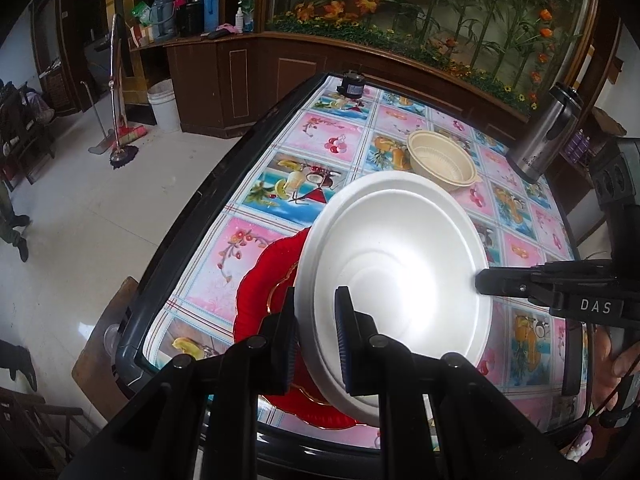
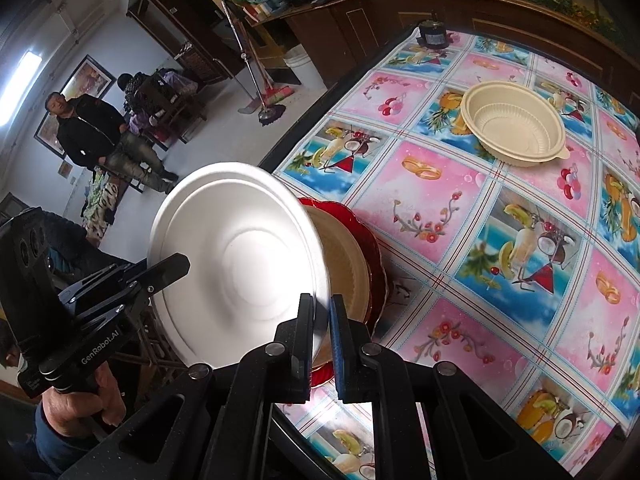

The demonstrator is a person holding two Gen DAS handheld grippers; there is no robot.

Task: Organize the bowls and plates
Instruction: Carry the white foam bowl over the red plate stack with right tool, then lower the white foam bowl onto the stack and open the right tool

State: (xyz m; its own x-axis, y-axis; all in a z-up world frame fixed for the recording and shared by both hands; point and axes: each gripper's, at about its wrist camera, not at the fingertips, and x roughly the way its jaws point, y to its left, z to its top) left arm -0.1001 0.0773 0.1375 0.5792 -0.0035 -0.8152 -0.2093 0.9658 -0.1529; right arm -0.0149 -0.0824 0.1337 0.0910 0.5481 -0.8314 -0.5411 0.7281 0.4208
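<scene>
I pinch white bowl [image 1: 396, 280] with 2 grippers: left gripper [image 1: 316, 340], right gripper [image 2: 322, 344] | rim clamped, tilted to stack over red plate [image 1: 260, 292]

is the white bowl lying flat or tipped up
Tipped: the white bowl is held off the table, its rim pinched by both tools, above the red plate.

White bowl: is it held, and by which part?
Yes. The white bowl is pinched by its rim on opposite sides by the left gripper and right gripper.
</scene>
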